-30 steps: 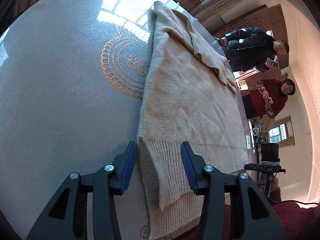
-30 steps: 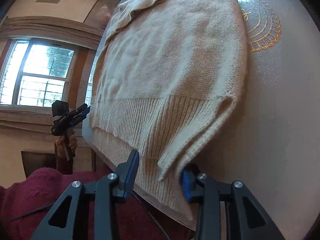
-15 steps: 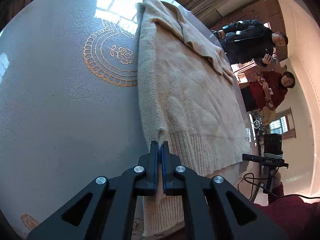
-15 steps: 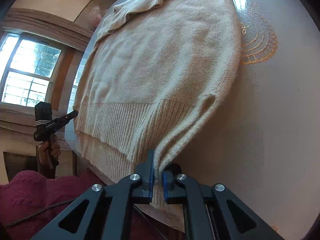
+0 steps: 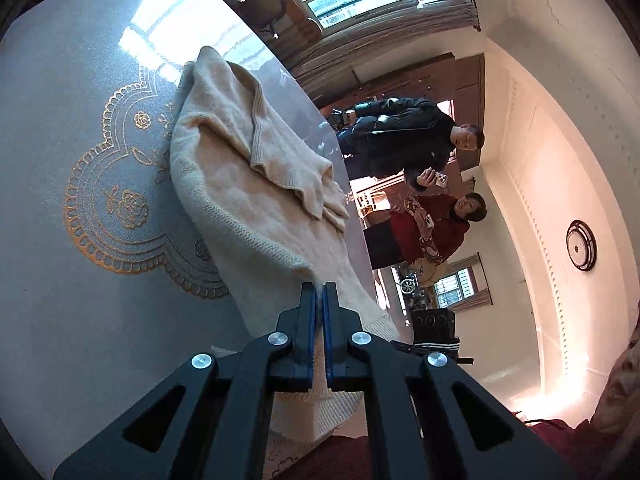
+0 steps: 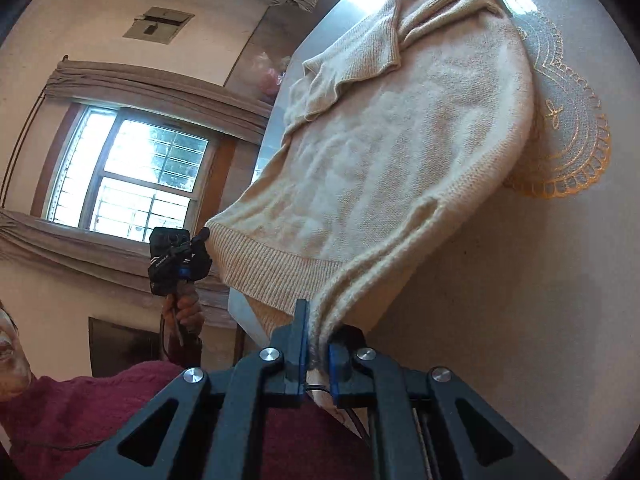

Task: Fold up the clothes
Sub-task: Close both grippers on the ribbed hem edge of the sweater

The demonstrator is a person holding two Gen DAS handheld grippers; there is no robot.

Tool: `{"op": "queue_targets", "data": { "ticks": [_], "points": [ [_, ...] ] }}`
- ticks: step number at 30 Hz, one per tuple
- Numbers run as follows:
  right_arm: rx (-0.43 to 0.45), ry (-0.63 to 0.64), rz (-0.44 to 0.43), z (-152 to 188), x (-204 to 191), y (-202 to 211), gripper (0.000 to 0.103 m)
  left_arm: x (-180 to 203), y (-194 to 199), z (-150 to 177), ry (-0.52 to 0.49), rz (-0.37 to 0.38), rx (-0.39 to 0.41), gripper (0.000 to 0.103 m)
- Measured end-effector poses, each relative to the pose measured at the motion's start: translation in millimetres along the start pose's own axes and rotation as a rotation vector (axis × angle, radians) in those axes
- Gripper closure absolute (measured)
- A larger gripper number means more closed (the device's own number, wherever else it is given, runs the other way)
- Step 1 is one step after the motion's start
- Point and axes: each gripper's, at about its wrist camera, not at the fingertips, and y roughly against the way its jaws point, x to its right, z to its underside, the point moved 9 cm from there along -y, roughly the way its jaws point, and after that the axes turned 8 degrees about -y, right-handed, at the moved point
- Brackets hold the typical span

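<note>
A cream knitted sweater (image 5: 256,184) (image 6: 400,152) lies on the grey table (image 5: 80,320) (image 6: 540,320), its sleeves folded across the far end. My left gripper (image 5: 319,290) is shut on one hem corner, which is raised off the table. My right gripper (image 6: 316,320) is shut on the other hem corner by the ribbed band, and the cloth rises from the table toward it. The near half of the sweater hangs lifted between the two grippers; the far half rests on the table.
A gold floral pattern (image 5: 120,208) (image 6: 568,140) marks the table beside the sweater. Two people (image 5: 408,140) stand beyond the table's far side. The other gripper, held in a hand (image 6: 176,264), shows in the right wrist view. Windows and curtains line the walls.
Both grippers went from open around the hem corners to shut on them, then rose, lifting the near end of the sweater off the table.
</note>
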Motion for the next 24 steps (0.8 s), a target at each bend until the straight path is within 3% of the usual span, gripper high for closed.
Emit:
{"op": "queue_targets", "data": {
  "ticks": [11, 18, 21, 22, 23, 24],
  "points": [
    [0.101, 0.038, -0.165, -84, -42, 19, 0.095, 26, -13, -91, -0.009, 0.121, 0.090, 0.101],
    [0.230, 0.016, -0.203, -191, -40, 39, 0.095, 6, -44, -188, 0.054, 0.119, 0.186, 0.100],
    [0.296, -0.092, -0.189, -250, -14, 39, 0.093, -38, -66, -226, 0.198, 0.069, 0.221, 0.100],
    [0.323, -0.172, -0.188, -270, 2, 38, 0.090, -58, -76, -233, 0.270, 0.049, 0.212, 0.097],
    [0.335, -0.238, -0.190, -285, 20, 36, 0.073, -79, -87, -240, 0.342, 0.028, 0.204, 0.096],
    [0.345, -0.302, -0.193, -299, 37, 34, 0.065, -98, -93, -244, 0.378, -0.028, 0.204, 0.095]
  ]
}}
